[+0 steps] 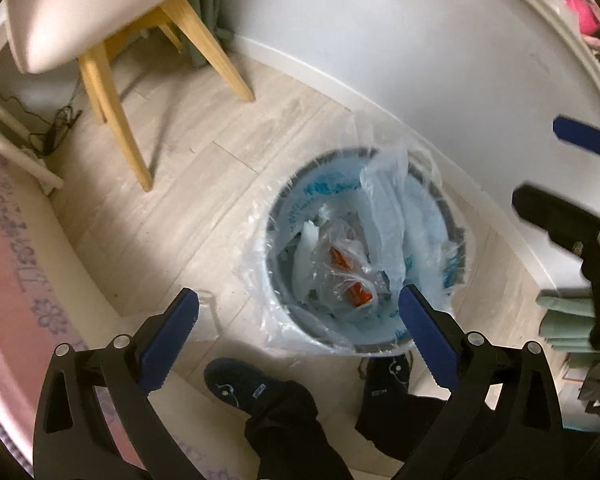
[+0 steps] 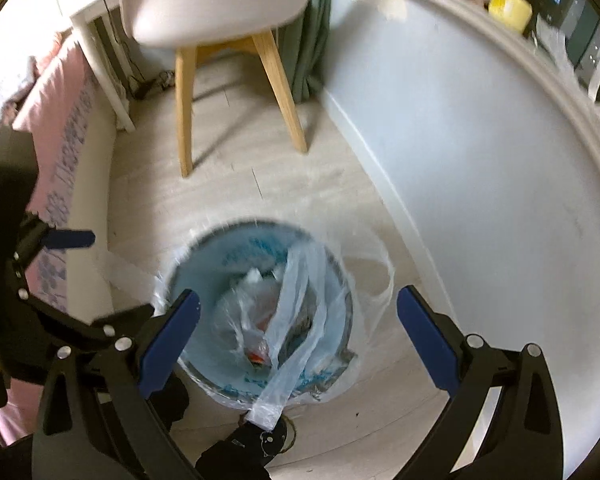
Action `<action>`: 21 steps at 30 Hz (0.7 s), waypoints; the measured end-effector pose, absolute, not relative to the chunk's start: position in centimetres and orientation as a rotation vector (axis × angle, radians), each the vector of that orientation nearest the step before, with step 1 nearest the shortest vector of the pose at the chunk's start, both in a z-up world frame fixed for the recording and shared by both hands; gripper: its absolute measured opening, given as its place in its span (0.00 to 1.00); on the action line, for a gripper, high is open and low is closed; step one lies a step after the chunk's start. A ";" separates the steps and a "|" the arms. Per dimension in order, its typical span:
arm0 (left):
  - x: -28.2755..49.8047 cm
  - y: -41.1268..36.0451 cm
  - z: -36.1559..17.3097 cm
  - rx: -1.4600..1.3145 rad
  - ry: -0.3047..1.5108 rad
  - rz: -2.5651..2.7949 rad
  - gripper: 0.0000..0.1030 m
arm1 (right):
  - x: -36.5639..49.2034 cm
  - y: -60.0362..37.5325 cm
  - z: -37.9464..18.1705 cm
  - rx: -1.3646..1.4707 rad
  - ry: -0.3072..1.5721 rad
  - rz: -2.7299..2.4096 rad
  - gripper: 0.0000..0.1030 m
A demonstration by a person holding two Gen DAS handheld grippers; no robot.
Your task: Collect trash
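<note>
A round trash bin lined with a light blue printed bag stands on the floor by the white wall; it also shows in the right wrist view. Inside lies a clear plastic bag of trash with something orange in it, also seen from the right wrist. A clear bag handle hangs over the bin's near rim. My left gripper is open and empty above the bin's near side. My right gripper is open and empty over the bin; it shows at the right edge of the left wrist view.
A white chair with wooden legs stands beyond the bin. A pink bed cover lies at the left. The person's dark slippers are just in front of the bin. Folded green cloths sit at the right.
</note>
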State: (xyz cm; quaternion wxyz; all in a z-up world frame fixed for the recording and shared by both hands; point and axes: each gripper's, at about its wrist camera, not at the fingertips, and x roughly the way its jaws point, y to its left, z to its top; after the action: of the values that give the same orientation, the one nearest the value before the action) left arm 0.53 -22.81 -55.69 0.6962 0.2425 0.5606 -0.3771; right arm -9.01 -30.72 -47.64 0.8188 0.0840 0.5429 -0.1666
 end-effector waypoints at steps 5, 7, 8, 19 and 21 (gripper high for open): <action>1.9 -21.0 -49.8 0.469 1.230 -0.805 0.94 | -7.1 -30.4 -41.7 0.135 1.100 -0.329 0.93; 2.6 -20.3 -47.9 0.440 1.224 -0.795 0.94 | -6.1 -30.1 -39.3 0.131 1.081 -0.323 0.93; 3.2 -19.7 -46.5 0.426 1.217 -0.786 0.94 | -5.5 -30.0 -38.5 0.131 1.074 -0.320 0.93; 9.1 -14.0 -37.5 0.336 1.153 -0.704 0.94 | 2.5 -25.7 -30.3 0.092 0.995 -0.242 0.93; 10.8 -12.5 -36.1 0.316 1.135 -0.681 0.94 | 4.7 -24.3 -29.0 0.081 0.974 -0.220 0.93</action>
State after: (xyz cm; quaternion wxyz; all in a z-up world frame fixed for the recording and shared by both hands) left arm 10.84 -12.52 -36.14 0.7772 0.1463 0.5247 -0.3150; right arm 4.70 -24.35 -29.00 0.8771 0.0390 0.4669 -0.1053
